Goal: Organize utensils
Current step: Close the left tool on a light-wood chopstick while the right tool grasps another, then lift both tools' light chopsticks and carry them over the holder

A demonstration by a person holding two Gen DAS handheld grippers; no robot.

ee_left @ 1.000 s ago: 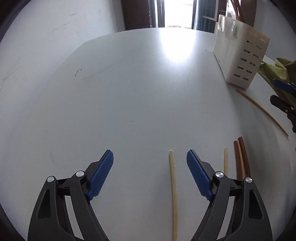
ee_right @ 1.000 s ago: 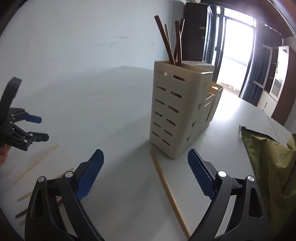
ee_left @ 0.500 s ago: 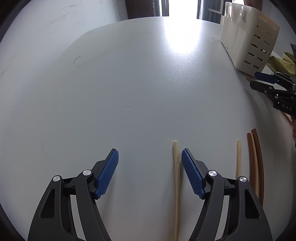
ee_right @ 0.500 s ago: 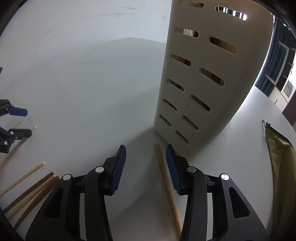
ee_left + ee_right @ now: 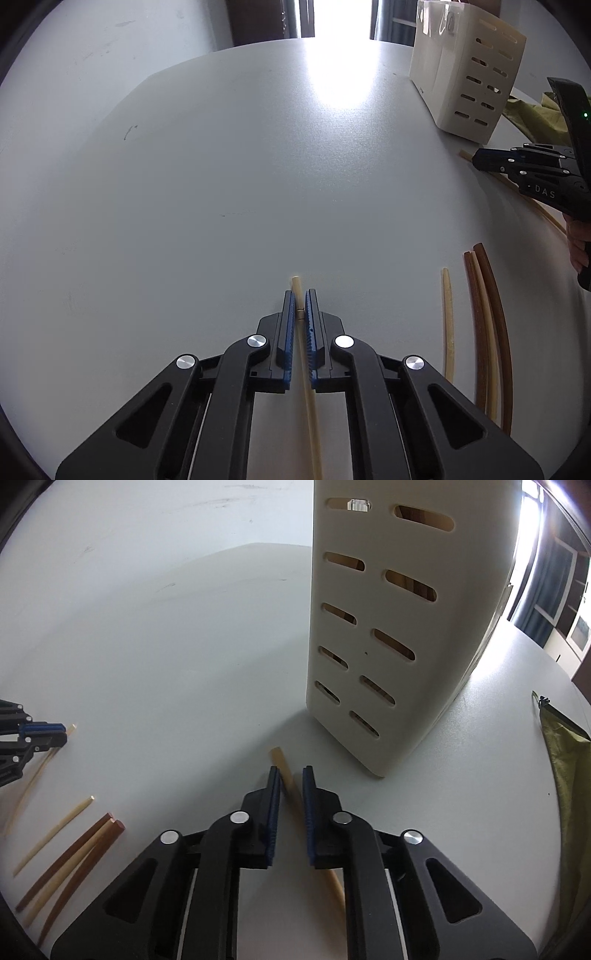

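My left gripper point(image 5: 300, 295) is shut on a pale chopstick point(image 5: 309, 398) that lies on the white table; its tip point(image 5: 295, 282) sticks out past the blue pads. My right gripper point(image 5: 290, 771) is shut on a tan chopstick point(image 5: 286, 766) lying just in front of the cream slotted utensil holder point(image 5: 388, 627). The holder also shows in the left wrist view point(image 5: 465, 70), with the right gripper point(image 5: 524, 166) below it. Loose chopsticks lie between the grippers: a pale one point(image 5: 447, 325) and a brown and pale bundle point(image 5: 487, 332).
The white table point(image 5: 221, 184) stretches away toward a bright doorway. A green cloth point(image 5: 569, 768) lies at the right edge. The same loose chopsticks point(image 5: 74, 849) and the left gripper point(image 5: 33, 734) show at the left of the right wrist view.
Both grippers have closed: the left on the pale chopstick, the right on the tan chopstick by the holder. The right gripper moved down and close to the holder.
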